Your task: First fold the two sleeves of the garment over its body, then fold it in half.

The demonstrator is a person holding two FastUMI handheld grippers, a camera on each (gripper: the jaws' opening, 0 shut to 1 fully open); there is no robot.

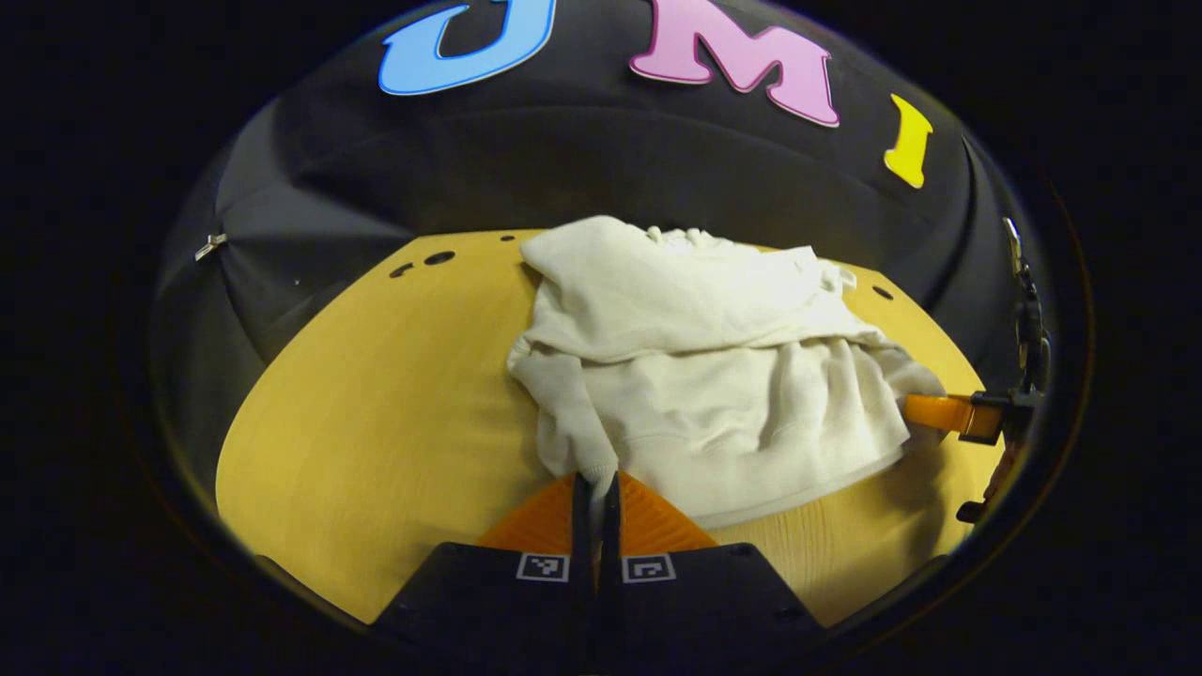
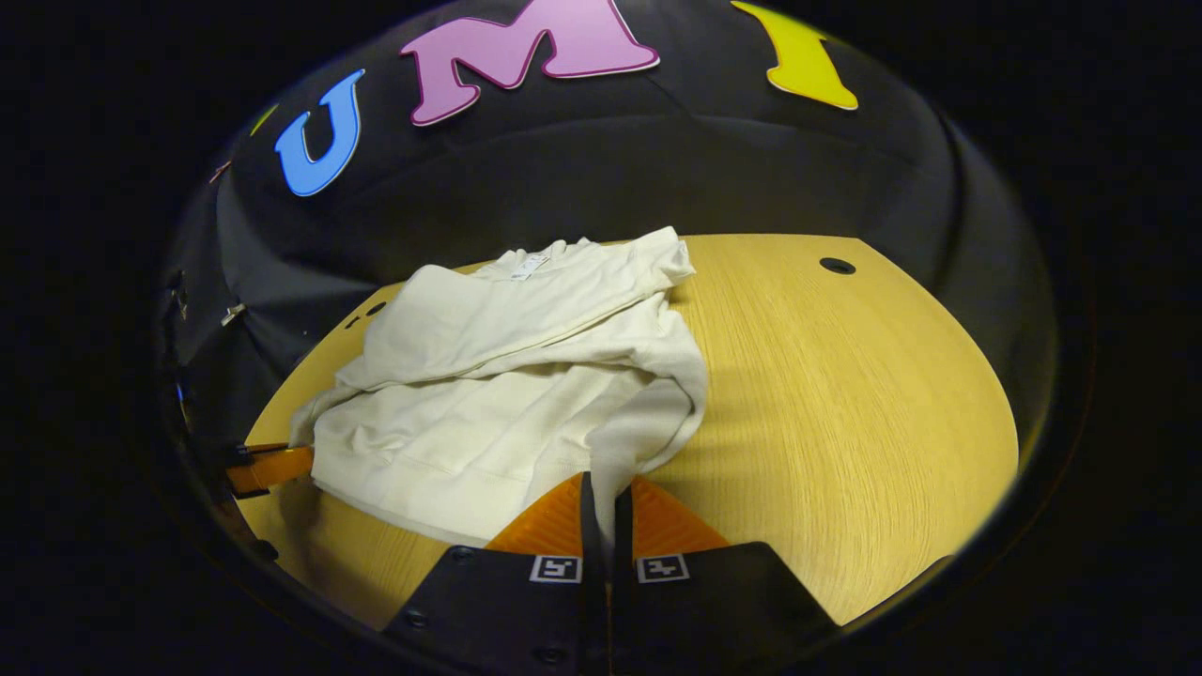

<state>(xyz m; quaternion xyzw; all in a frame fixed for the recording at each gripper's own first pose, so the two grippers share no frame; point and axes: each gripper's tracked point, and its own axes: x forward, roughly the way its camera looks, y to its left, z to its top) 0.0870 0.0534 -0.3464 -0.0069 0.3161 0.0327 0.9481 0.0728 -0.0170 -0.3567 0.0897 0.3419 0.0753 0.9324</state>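
Note:
A cream sweatshirt lies bunched on the yellow wooden table, with a sleeve folded across its upper body. In the left gripper view my left gripper is shut on a fold of cloth at the garment's near left corner. At the far right my right gripper pinches the garment's right edge. In the right gripper view the sweatshirt sits left of centre. There my right gripper is shut on a strip of its cloth, and my left gripper holds the far left edge.
The table has bare wood to the right of the garment in the right gripper view and to its left in the left gripper view. Small round holes sit near the far edge. The black cloth wall rises behind.

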